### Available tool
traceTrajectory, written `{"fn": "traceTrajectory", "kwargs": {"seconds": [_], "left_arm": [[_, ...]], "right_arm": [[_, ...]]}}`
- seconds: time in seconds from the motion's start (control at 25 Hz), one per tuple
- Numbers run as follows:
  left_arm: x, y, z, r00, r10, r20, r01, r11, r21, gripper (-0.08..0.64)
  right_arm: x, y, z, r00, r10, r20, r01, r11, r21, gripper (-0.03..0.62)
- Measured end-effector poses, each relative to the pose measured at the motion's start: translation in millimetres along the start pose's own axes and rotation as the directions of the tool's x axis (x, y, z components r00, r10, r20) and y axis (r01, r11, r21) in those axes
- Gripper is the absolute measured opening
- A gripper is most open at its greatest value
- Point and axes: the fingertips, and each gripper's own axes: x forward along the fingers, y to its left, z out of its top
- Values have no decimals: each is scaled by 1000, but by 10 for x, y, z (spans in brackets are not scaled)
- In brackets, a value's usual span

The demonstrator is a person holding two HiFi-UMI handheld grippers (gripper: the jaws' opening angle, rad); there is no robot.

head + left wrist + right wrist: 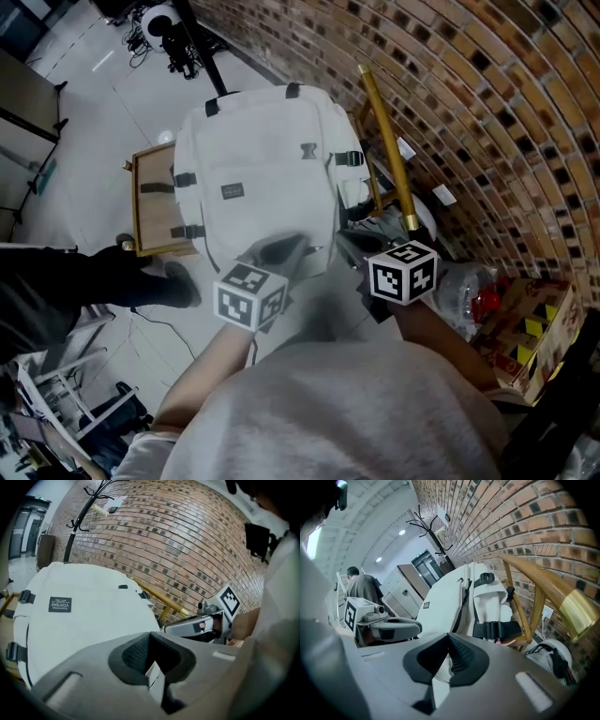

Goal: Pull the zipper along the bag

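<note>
A white backpack with black strap buckles lies on a wooden chair. Both grippers meet at its near edge. My left gripper has its pads closed, and a sliver of the backpack's white fabric shows pinched between them. The backpack's front panel with its black label fills the left gripper view. My right gripper is shut beside it. In the right gripper view its pads touch, and the backpack's side with its dark zipper line lies ahead. I cannot make out the zipper pull.
A brick wall runs along the right. A gold-coloured chair rail leans next to the bag. A cardboard box and a plastic bag sit at the lower right. A coat stand is behind. A person stands far off.
</note>
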Motion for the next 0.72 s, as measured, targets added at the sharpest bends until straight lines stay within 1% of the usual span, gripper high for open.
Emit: {"fn": "traceTrajectory", "kwargs": {"seconds": [0.04, 0.12, 0.28, 0.4, 0.44, 0.48, 0.56, 0.72], "left_arm": [[-2, 0, -3, 1000, 0, 1, 0, 1000, -5, 11], [-5, 12, -7, 1000, 0, 4, 0, 1000, -14, 11], [-12, 23, -11, 1000, -3, 12, 3, 1000, -30, 11], [-20, 28, -30, 1000, -3, 12, 3, 999, -35, 11], [-22, 41, -36, 1000, 0, 10, 0, 999, -36, 11], [-24, 55, -42, 1000, 5, 7, -5, 999, -36, 11], [-28, 77, -55, 1000, 16, -1, -16, 999, -31, 11], [-31, 97, -70, 1000, 29, -8, -29, 999, -13, 11]], "right_arm": [[24, -5, 13, 1000, 1, 7, -1, 1000, 11, 3], [88, 9, 38, 1000, 16, 14, -16, 999, 38, 144], [216, -41, 23, 1000, 4, -7, -4, 999, 54, 149], [305, -11, -48, 998, 35, -46, -32, 997, 72, 149], [327, 2, -64, 998, 38, -58, -34, 997, 68, 117], [342, 12, -77, 997, 35, -67, -31, 998, 61, 64], [349, 27, -93, 997, 27, -77, -23, 999, 45, 43], [339, 16, -88, 997, 14, -77, -11, 999, 41, 32]]}}
